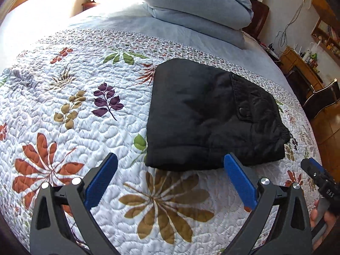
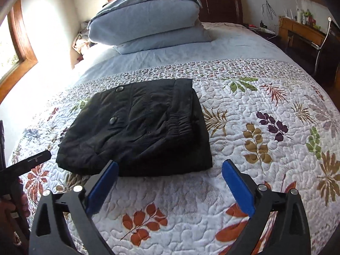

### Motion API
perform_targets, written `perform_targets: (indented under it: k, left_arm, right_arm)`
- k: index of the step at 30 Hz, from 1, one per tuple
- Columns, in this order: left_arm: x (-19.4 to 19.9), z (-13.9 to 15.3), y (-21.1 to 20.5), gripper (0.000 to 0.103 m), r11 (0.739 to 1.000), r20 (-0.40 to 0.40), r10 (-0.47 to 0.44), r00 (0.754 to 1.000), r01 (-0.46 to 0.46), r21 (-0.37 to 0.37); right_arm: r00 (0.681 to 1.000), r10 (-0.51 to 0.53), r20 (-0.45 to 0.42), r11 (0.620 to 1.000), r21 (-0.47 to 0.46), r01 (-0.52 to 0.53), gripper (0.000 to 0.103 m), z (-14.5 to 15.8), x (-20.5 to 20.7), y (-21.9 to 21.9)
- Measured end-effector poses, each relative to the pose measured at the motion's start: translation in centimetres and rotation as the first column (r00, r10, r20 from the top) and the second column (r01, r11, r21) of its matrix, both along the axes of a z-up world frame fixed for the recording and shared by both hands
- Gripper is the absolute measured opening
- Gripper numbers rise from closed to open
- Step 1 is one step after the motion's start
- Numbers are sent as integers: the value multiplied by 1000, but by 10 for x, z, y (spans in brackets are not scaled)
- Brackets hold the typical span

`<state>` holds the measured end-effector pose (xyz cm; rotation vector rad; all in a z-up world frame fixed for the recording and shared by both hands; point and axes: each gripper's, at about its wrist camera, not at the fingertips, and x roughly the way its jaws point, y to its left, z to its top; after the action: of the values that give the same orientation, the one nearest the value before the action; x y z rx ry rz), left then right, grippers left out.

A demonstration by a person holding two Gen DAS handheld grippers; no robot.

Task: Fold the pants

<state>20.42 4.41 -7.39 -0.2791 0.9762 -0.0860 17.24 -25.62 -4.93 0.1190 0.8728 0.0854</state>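
Note:
The black pants (image 1: 208, 114) lie folded into a compact bundle on the floral quilt (image 1: 74, 97), a pocket flap with a snap button facing up. My left gripper (image 1: 170, 159) hovers open above the quilt just in front of the bundle's near edge, nothing between its blue pads. In the right wrist view the same pants (image 2: 144, 131) show their elastic waistband and two snaps. My right gripper (image 2: 170, 165) is also open and empty, held back from the bundle's near edge. Each view catches the other gripper at its side edge, with a hand behind it.
Two stacked pale blue pillows (image 2: 148, 23) sit at the head of the bed by a dark headboard (image 2: 221, 2). A wooden desk (image 2: 301, 31) with small items and a chair stand beyond the bed's right side. A window (image 2: 14, 48) is at the left.

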Motion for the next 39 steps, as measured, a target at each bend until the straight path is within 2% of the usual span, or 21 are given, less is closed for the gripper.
perform_targets:
  k: [2, 6, 10, 13, 23, 39]
  left_arm:
    - [-14, 8, -2, 100, 1000, 6, 0, 1000, 0, -5]
    - [-43, 25, -9, 100, 998, 55, 6, 998, -9, 55]
    - [-63, 41, -15, 100, 991, 102, -18, 995, 4, 136]
    - [-75, 47, -18, 100, 986, 104, -45, 994, 27, 167]
    - [-96, 52, -23, 100, 977, 114, -79, 990, 54, 207]
    - [-93, 55, -27, 100, 975, 117, -75, 990, 48, 216]
  right_arm:
    - [1000, -13, -3, 999, -31, 13, 99, 4, -12, 12]
    - [1000, -27, 9, 994, -104, 28, 99, 15, -27, 23]
    - [1000, -26, 8, 996, -81, 27, 99, 24, -42, 18]
    - [1000, -21, 16, 996, -87, 23, 99, 31, -52, 17]
    - [1000, -16, 12, 996, -88, 17, 99, 37, -68, 11]
    - [1000, -13, -10, 995, -102, 12, 99, 35, -68, 21]
